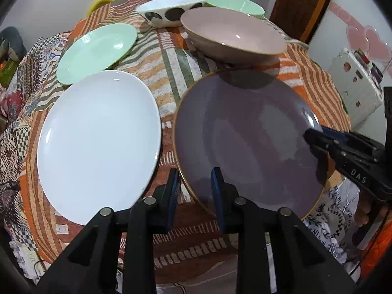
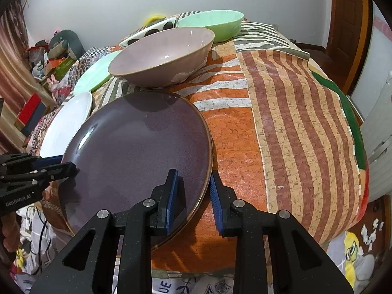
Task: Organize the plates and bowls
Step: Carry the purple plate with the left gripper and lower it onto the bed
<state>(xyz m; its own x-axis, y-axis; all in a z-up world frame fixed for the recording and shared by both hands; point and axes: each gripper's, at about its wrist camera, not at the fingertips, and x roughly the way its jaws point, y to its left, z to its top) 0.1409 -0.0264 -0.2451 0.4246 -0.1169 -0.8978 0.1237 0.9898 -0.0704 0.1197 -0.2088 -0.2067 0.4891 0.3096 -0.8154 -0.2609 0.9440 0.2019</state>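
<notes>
Both claws (image 1: pixel 196 188) (image 2: pixel 192 191) straddle opposite rims of purple plate (image 1: pixel 245 132).

Bare striped tablecloth (image 2: pixel 294 112) right of purple plate (image 2: pixel 137 152) (bowls crowding the far side)

You are in a lived-in home room: beyond your tongs, a round table (image 2: pixel 281 127) under a striped patchwork cloth, a wooden door (image 2: pixel 350 24) far right, cluttered boxes and bags (image 2: pixel 49 56) piled far left.
</notes>
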